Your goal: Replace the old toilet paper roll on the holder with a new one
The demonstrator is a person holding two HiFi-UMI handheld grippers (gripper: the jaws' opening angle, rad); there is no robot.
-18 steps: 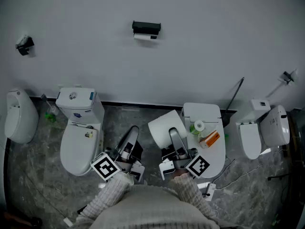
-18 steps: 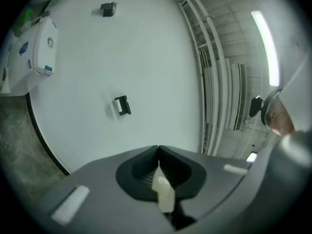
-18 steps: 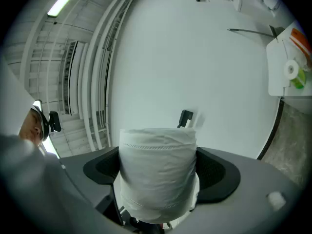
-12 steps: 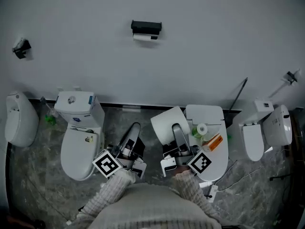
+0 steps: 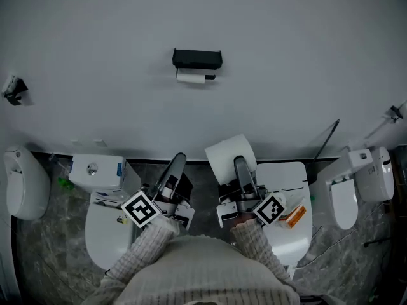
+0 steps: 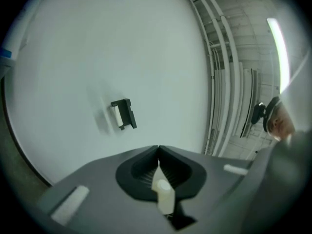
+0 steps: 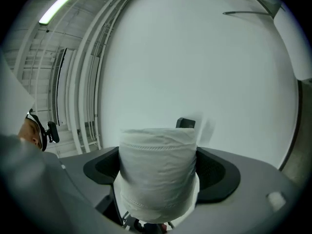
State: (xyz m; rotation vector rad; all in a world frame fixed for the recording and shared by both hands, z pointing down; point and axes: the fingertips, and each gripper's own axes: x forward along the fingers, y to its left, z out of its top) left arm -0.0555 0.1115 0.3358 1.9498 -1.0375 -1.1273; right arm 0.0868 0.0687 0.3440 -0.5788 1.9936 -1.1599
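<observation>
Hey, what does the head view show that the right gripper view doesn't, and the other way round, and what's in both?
Only the head view: the left gripper, the toilets on the floor, and the old roll under the holder.
Only the right gripper view: a ceiling light and wall pipes.
Both: the new roll clamped between the right gripper's jaws, and the black holder on the wall.
</observation>
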